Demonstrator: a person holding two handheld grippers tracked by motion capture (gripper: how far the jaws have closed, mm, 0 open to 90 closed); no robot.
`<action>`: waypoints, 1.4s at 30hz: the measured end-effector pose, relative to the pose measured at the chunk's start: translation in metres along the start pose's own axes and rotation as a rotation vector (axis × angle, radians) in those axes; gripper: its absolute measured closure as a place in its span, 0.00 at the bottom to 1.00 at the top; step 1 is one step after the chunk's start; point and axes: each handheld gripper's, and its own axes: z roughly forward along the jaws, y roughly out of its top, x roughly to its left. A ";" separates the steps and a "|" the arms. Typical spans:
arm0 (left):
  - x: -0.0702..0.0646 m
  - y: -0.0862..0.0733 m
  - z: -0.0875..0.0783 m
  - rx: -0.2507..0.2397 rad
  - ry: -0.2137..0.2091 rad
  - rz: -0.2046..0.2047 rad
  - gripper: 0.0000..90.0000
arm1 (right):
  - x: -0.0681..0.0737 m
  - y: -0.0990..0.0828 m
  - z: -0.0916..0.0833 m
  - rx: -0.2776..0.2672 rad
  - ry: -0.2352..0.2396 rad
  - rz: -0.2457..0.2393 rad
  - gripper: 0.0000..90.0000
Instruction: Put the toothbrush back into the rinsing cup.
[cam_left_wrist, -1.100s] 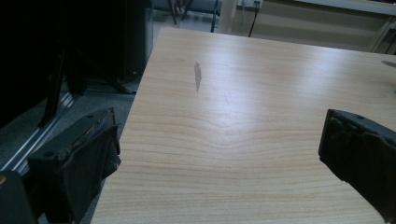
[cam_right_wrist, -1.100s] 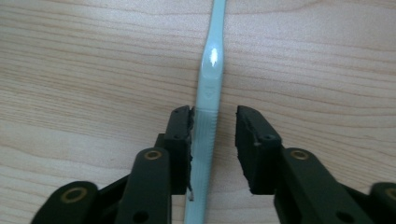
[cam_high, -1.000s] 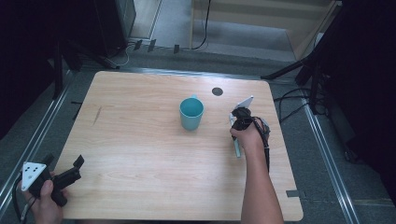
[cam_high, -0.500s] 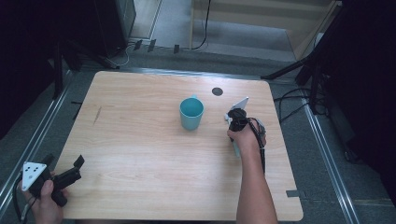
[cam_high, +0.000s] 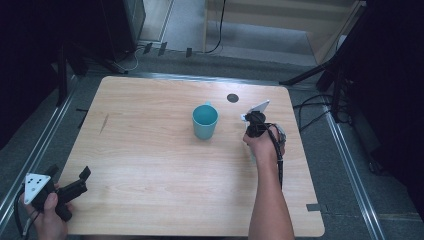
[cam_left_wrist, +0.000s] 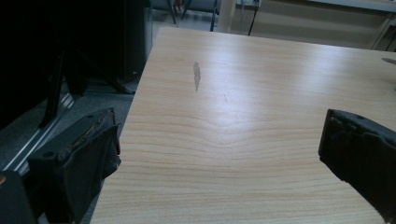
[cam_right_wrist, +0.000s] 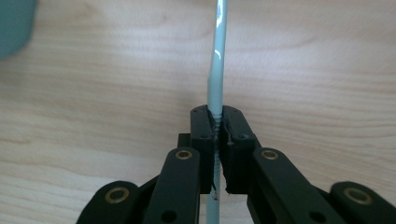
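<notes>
A teal cup (cam_high: 205, 121) stands upright near the middle of the wooden table (cam_high: 150, 150); its edge is a blur in the top-left corner of the right gripper view (cam_right_wrist: 14, 23). My right gripper (cam_high: 256, 123) is to the right of the cup, pointing down at the table. It is shut on a slender pale blue stick (cam_right_wrist: 219, 46) that runs up between the two jaws (cam_right_wrist: 215, 116). A pale bit of the stick (cam_high: 251, 152) peeks out beside the hand. My left gripper (cam_high: 69, 171) rests at the table's near left corner, open and empty (cam_left_wrist: 219, 140).
A small black round spot (cam_high: 232, 98) lies beyond the cup near the far edge. A dark streak (cam_high: 104, 123) marks the wood on the left (cam_left_wrist: 196, 74). Metal rails (cam_high: 350, 165) run along both sides of the table, with dark stands and cables beyond.
My right hand has drifted slightly away from the person and leftward, with the stick still in the gripper. The left gripper has stayed in place.
</notes>
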 end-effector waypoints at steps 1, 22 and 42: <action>0.000 0.000 0.000 0.001 0.000 -0.002 0.00 | 0.002 0.001 -0.008 -0.052 0.002 0.015 0.94; 0.000 0.000 0.000 -0.001 -0.005 -0.002 0.00 | 0.026 0.002 -0.054 -0.568 0.100 0.077 0.94; 0.000 0.000 0.000 -0.004 -0.006 -0.002 0.00 | 0.067 0.001 -0.082 -0.843 0.142 0.010 0.94</action>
